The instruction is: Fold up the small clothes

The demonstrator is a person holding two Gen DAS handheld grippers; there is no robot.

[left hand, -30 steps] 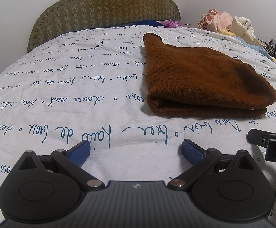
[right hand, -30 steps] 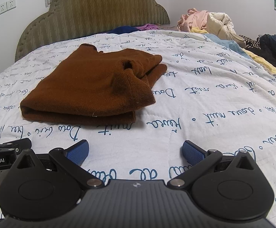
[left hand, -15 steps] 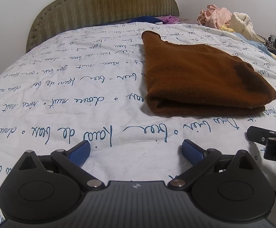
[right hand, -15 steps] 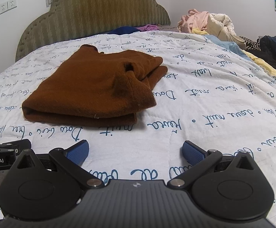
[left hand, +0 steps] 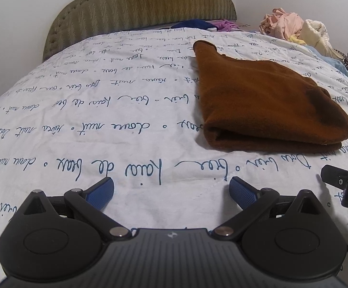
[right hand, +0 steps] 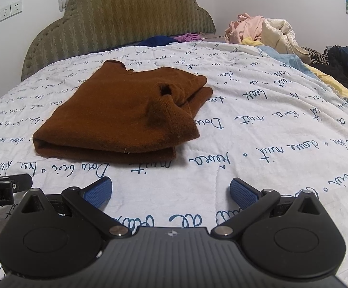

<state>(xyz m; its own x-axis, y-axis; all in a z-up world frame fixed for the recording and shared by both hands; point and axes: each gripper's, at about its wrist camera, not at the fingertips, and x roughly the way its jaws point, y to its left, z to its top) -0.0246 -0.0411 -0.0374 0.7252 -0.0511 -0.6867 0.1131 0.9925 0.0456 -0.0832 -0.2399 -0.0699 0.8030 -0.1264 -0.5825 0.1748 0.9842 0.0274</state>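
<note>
Both views have drawn slightly back from the folded brown garment point(left hand: 265, 105) – left gripper point(left hand: 171, 189) and right gripper point(right hand: 170, 189) gape empty, and the frame edge crops the far clothes pile point(right hand: 258, 28).

The left gripper point(left hand: 171, 188) is level and low, its two blue-padded fingers point(left hand: 101, 192) spread wide apart with nothing between them. The right gripper point(right hand: 171, 188) sits in the same pose, fingers point(right hand: 243, 193) equally wide and holding nothing. Each shows at the edge of the other's view, the right one's black finger tip at the far right of the left camera and the left one's at the far left of the right camera, so they seem to sit side by side.
</note>
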